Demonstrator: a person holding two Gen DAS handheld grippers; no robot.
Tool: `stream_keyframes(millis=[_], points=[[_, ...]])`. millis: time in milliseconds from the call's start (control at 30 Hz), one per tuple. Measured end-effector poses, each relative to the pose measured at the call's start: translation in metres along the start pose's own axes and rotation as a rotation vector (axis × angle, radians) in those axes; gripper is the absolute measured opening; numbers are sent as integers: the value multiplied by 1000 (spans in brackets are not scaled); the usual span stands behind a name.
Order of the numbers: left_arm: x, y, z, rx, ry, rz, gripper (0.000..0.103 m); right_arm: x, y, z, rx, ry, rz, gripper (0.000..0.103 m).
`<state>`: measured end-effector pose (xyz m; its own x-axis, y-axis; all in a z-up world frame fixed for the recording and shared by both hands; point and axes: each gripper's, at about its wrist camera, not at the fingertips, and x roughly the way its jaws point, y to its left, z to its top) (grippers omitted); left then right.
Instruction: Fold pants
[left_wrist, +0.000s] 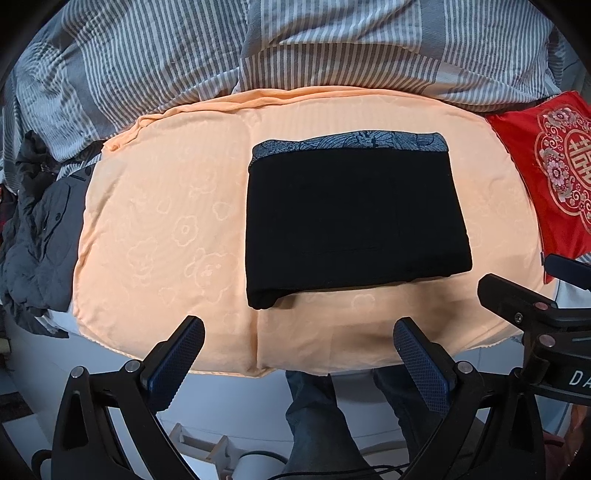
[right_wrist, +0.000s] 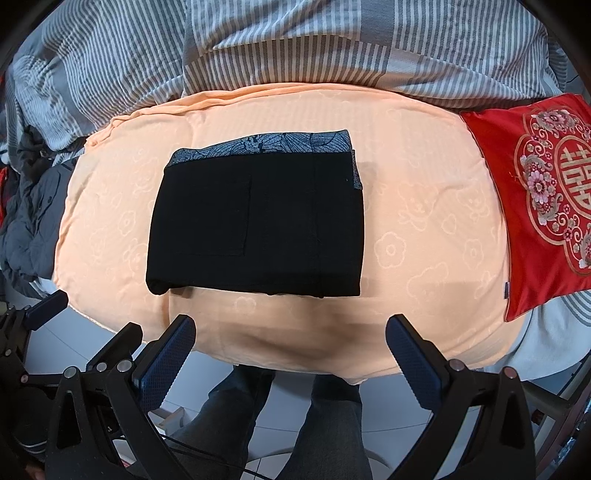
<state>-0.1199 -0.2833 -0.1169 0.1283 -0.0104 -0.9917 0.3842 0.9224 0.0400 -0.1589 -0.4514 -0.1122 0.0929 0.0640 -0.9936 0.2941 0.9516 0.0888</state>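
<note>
Soft even daylight, sharp focus, heavy fisheye bending with dark vignetted corners (faint shadow along the near edge).

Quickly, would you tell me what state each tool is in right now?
Left tool: open, holding nothing, short of the folded pants.
Right tool: open, holding nothing.

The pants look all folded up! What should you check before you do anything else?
1. Pants folded into one neat block: ok.
2. Patterned waistband lined up along the far edge: ok.
3. Near left corner tucked flat: not ok, it bulges out.
4. Left tool open and off the cloth: ok.
5. Right tool open and off the cloth: ok.
6. Layers underneath even: cannot tell.
</note>
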Motion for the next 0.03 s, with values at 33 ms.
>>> stream_keyframes(millis=[33], points=[[0, 0, 0, -1, 0, -3, 103, 0, 0, 0, 0, 0, 0, 103]])
